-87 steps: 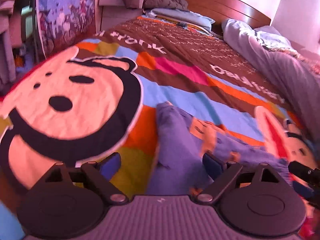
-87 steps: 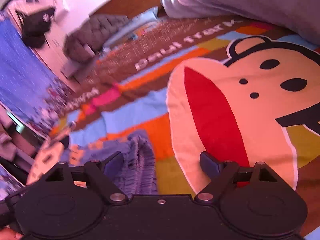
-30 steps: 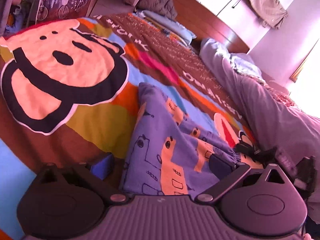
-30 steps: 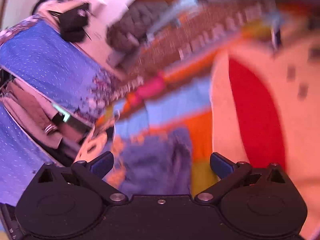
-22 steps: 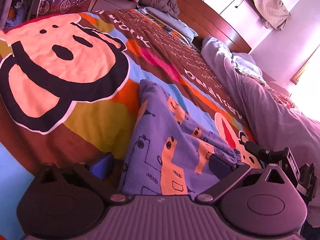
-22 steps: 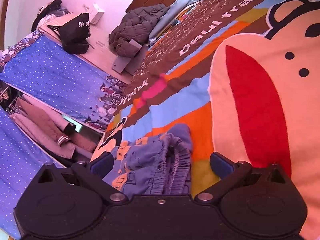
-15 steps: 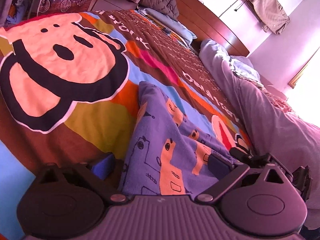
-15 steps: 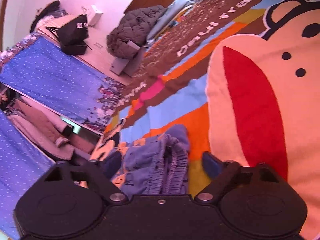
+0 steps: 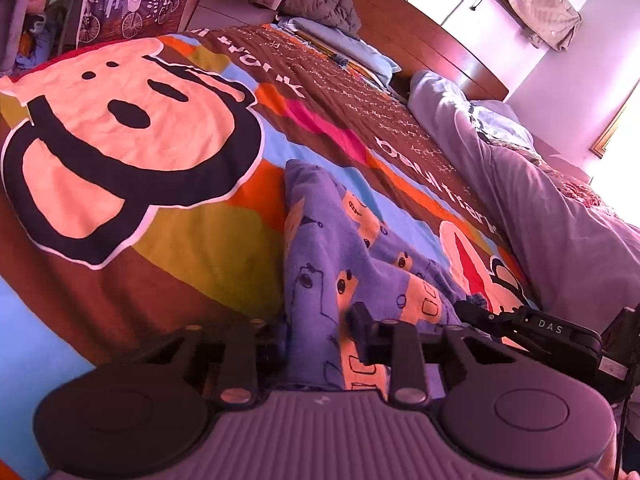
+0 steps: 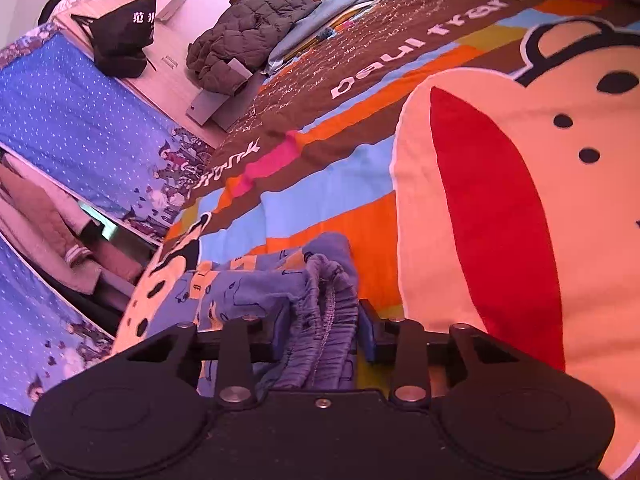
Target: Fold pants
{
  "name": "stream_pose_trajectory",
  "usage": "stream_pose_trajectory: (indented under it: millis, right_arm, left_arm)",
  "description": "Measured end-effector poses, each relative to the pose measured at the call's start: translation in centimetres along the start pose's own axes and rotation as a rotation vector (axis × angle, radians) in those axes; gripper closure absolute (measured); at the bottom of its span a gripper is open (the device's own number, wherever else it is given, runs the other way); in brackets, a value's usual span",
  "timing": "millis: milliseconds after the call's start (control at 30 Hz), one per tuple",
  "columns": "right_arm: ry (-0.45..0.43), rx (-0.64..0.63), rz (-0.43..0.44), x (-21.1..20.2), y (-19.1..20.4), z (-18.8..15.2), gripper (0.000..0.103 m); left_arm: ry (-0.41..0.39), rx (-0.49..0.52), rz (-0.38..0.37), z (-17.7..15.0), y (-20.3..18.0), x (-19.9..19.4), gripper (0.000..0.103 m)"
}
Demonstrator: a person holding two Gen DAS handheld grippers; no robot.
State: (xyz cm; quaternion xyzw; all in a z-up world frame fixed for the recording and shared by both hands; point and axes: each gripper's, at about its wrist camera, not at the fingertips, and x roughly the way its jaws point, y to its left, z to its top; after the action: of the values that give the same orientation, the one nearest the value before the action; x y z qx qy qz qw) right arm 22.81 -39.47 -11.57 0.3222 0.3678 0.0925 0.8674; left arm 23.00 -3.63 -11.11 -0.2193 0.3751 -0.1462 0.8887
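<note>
both grippers (image 9: pixel 318 340) (image 10: pixel 322 332) closing on pants (image 9: pixel 332 256) (atop bedspread (image 9: pixel 192 248))

Light: bright daylight, pink-violet cast
Source: blown-out window glare (image 9: pixel 624 152), far right in left view
Focus: both views sharp, no motion blur
Edges: fisheye bending, dark corners
Shadows: soft, under claws

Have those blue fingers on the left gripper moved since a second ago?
Yes. The left gripper is closing: its fingers, then wide apart over the bedspread, now pinch inward on the pants.
</note>
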Motion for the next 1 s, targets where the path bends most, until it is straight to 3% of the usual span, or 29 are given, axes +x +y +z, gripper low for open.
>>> stream_pose_trajectory:
  millis: [133,200,367,567,700,800,1000]
  right_arm:
    - [-0.025,-0.126,-0.085,-0.1,2.3,-0.4,0.074]
    - [-0.042,-0.214,-0.135,-0.1,3.7,-0.7,0.084]
    - [-0.124,-0.453,-0.242,-0.8,7.7,-2.2,0.090]
    - [-0.169,-0.504,-0.287,-1.2,9.4,-2.8,0.093]
    - [-0.231,-0.479,-0.257,-1.8,11.0,-2.7,0.093]
    - [-0.258,-0.428,-0.182,-1.5,12.5,-2.1,0.093]
    - [-0.253,-0.410,-0.061,2.2,17.3,-1.8,0.093]
  left_arm:
    - [-0.007,-0.007,-0.002,0.0,0.1,-0.1,0.082]
    - [-0.003,-0.011,0.008,0.1,0.0,-0.1,0.085]
    - [0.044,-0.079,0.033,1.7,-0.5,-0.6,0.087]
    - [0.000,0.142,0.066,3.5,-3.6,-2.1,0.087]
    - [-0.072,0.209,0.085,4.9,-4.1,-4.0,0.087]
    - [-0.123,0.238,0.104,6.7,-3.5,-5.6,0.087]
    - [-0.166,0.158,0.181,10.5,1.5,-8.1,0.087]
